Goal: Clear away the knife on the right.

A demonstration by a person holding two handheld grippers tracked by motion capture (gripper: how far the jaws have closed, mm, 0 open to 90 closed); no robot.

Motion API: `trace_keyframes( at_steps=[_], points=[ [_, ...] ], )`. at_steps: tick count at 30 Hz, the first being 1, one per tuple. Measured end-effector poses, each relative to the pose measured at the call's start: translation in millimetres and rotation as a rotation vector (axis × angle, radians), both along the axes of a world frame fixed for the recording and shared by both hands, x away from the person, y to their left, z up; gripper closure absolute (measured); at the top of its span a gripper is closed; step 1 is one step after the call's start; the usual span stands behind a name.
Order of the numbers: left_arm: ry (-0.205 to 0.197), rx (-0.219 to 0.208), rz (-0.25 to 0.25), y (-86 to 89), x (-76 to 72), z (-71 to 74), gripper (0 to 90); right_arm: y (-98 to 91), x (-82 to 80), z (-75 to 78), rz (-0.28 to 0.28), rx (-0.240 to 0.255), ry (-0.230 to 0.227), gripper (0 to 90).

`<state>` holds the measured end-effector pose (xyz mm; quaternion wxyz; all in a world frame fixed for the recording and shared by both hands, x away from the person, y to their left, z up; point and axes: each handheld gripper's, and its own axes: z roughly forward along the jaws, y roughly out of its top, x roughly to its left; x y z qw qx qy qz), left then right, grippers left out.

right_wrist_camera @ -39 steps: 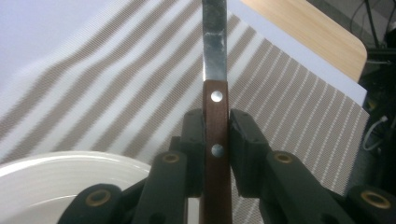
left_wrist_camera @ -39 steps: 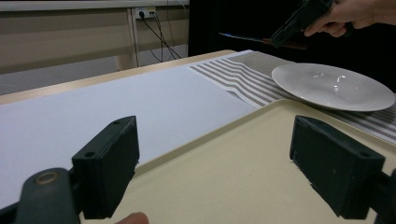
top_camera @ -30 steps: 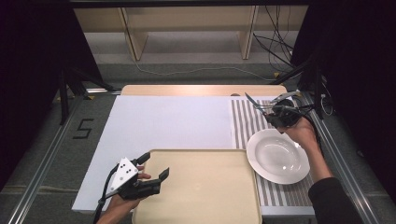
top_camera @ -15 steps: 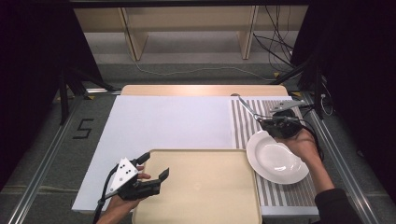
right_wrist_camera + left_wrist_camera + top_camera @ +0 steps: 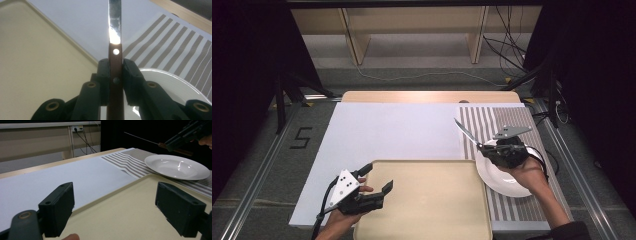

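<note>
Knife [image 5: 115,37] sits clamped by its brown handle in your right tool [image 5: 488,147], above the white plate [image 5: 507,182], blade pointing up-left toward the tray [image 5: 422,200]. Your left tool [image 5: 377,177] rests wide open, empty, at the tray's near-left corner; the right hand is the nearer to the plate.

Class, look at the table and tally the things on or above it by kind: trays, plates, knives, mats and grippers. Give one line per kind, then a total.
Trays: 1, the beige tray
Plates: 1, the white plate
Knives: 1, the knife clamped in the right gripper
Mats: 2, the white mat and the striped mat
Grippers: 2, counting the open left gripper
Total: 7
</note>
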<state>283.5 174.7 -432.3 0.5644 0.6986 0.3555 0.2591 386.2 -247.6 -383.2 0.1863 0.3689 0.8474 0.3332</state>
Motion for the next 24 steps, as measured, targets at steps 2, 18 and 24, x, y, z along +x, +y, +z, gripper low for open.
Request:
trace_keyframes(
  at_steps=[2, 18, 24],
  points=[
    [0.001, 0.000, 0.000, 0.1, 0.1, -0.1, 15.4, 1.7, -5.4, -0.4, 0.002, 0.003, -0.005, 77.3],
    [0.001, 0.001, 0.000, 0.4, -0.1, 0.0, 15.4, 10.9, -39.6, -10.9, 0.048, 0.001, 0.010, 77.2],
    [0.002, 0.000, 0.001, 0.5, 0.0, -0.1, 15.4, 12.0, -49.6, -15.5, 0.060, -0.009, 0.025, 77.2]
  ],
)
